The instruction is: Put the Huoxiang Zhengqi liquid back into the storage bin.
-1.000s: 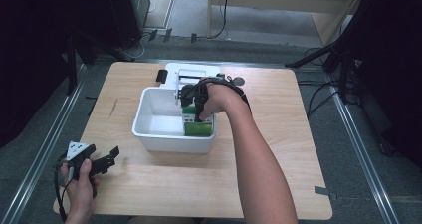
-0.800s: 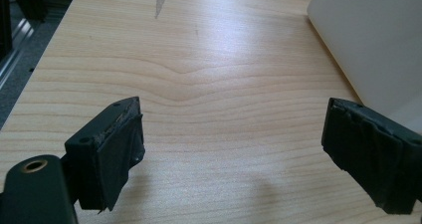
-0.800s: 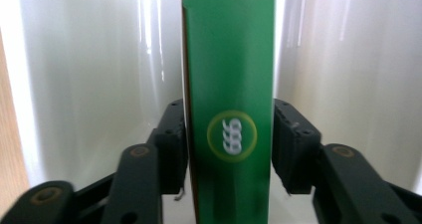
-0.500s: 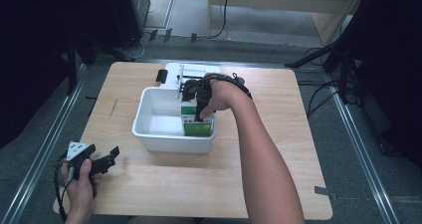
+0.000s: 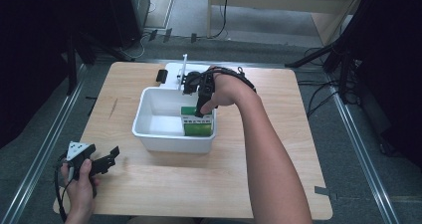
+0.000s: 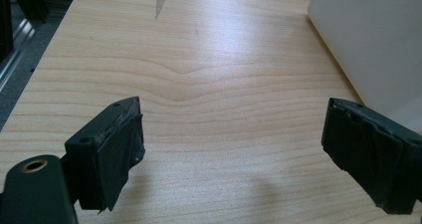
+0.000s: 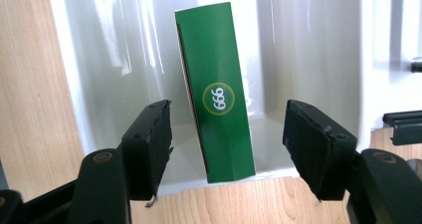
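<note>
1. The right gripper [image 5: 200, 109] hangs over the white tub [image 5: 149, 134], pointing down into its right-hand part. Its jaws have just been opening and now stand apart.
2. In the right gripper view, the green box [image 7: 216, 89] lies between the two jaws but clear of both pads, with a gap on each side. It is released, not gripped.
3. The green box rests inside the white tub, directly below the right gripper, against the tub's wall on the side nearest the person's right arm. A round mark reading "999" shows on its upper face.
4. The left gripper [image 5: 102, 160] sits at the near left corner of the worktop [image 5: 249, 184], well apart from the tub, in the person's left hand [image 5: 77, 181].
5. In the left gripper view, its jaws stand wide apart with bare wood between them. The tub's outer wall [image 6: 378, 40] rises just beyond its right-hand jaw.
</note>
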Available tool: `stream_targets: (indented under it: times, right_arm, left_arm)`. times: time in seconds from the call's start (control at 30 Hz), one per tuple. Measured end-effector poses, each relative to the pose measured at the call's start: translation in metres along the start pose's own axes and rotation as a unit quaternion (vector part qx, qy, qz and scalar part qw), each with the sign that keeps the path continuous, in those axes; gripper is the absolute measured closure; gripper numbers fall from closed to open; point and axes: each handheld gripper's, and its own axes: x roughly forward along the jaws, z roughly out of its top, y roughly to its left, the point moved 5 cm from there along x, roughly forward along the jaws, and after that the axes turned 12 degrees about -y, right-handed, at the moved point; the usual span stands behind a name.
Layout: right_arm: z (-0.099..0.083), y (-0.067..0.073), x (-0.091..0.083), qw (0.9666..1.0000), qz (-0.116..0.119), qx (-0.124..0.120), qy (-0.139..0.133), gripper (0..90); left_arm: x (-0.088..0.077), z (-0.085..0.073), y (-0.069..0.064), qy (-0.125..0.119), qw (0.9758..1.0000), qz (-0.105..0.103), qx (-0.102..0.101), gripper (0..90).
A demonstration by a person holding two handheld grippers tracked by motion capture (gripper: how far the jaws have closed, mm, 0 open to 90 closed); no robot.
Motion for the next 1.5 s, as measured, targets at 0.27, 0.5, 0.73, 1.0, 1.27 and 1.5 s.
stream_targets:
  times: [0.27,0.5,0.73,1.0,1.27,1.5]
  right_arm:
    - [-0.002,-0.002,-0.018,0.9997,-0.016,0.014,-0.014,34.1]
    - [-0.008,-0.005,-0.031,0.9973,-0.037,0.053,-0.036,32.1]
    - [-0.012,-0.009,-0.039,0.9906,-0.058,0.099,-0.074,29.8]
    - [-0.028,-0.016,-0.050,0.9707,-0.082,0.176,-0.142,27.8]
    - [-0.052,-0.019,-0.051,0.9522,-0.105,0.220,-0.185,25.4]
    - [-0.074,-0.016,-0.050,0.9359,-0.114,0.249,-0.221,26.7]
  left_arm:
    - [0.000,0.000,0.000,0.001,1.0000,0.001,0.001,10.4]
    - [0.000,0.000,0.000,0.000,1.0000,0.001,0.001,10.4]
    - [0.000,0.000,0.000,0.000,1.0000,0.001,0.002,10.4]
    - [0.000,0.000,0.000,0.001,1.0000,0.001,0.006,10.4]
    - [0.000,0.000,0.000,-0.001,1.0000,0.002,0.004,10.4]
    - [0.000,0.000,0.000,-0.001,1.0000,0.001,0.003,10.3]
